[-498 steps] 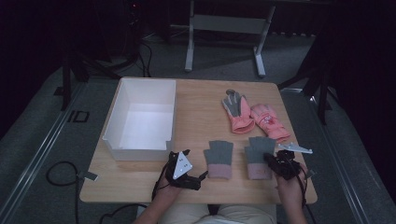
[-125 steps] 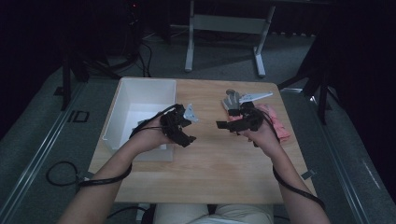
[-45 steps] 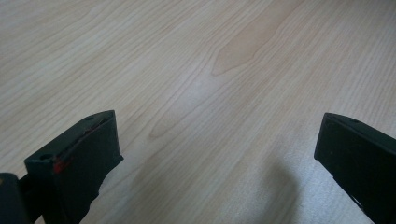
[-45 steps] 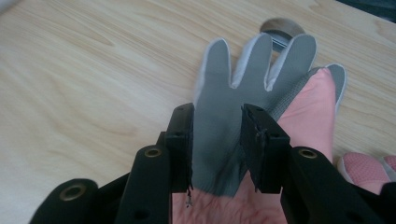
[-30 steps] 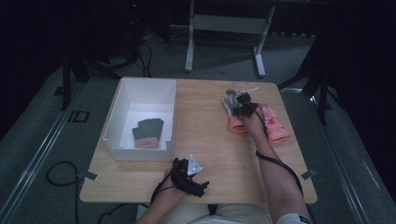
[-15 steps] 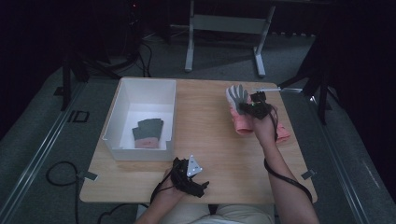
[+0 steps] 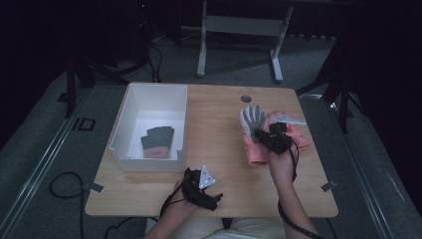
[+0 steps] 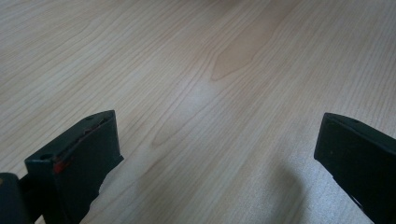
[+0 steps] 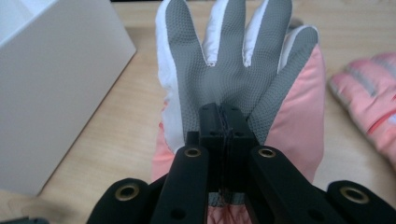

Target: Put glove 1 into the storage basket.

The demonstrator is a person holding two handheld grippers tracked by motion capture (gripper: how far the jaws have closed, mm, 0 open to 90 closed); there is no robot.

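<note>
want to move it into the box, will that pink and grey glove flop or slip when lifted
Probably floppy: the glove is soft padded fabric, so its free cuff should droop. The right tongs are shut on its textured grey palm, so slipping seems unlikely. Likely light.

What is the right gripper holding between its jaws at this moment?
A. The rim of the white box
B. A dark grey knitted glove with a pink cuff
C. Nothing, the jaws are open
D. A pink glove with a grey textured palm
D: in the right gripper view, the right gripper has its jaws shut on the pink glove with a grey textured palm.
</note>
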